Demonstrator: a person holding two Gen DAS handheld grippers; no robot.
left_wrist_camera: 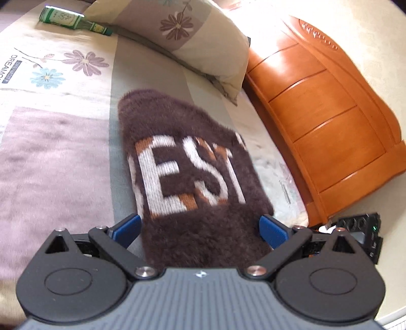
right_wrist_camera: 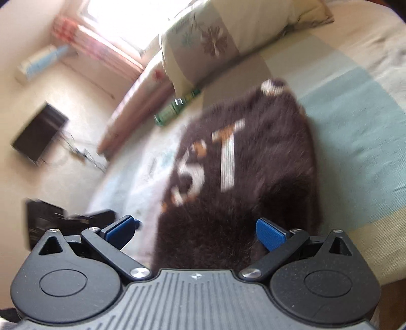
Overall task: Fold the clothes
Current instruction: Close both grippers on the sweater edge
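Observation:
A fuzzy dark brown sweater point(left_wrist_camera: 192, 162) with white and orange letters lies folded into a long narrow shape on the bed. My left gripper point(left_wrist_camera: 200, 229) hangs open over its near end, with a blue pad at each side edge of the cloth and nothing pinched. In the right wrist view the same sweater point(right_wrist_camera: 243, 165) runs away from me, blurred. My right gripper point(right_wrist_camera: 196, 229) is open too; its right pad point(right_wrist_camera: 270, 234) sits over the brown cloth and its left pad point(right_wrist_camera: 119, 228) is off the sweater's left edge.
A flowered pillow point(left_wrist_camera: 192, 33) and a green glass bottle point(left_wrist_camera: 73, 21) lie at the bed's far end. The orange wooden headboard point(left_wrist_camera: 324, 114) stands to the right. The striped flowered bedspread point(left_wrist_camera: 50, 152) spreads left. Black gear point(left_wrist_camera: 365, 233) sits on the floor.

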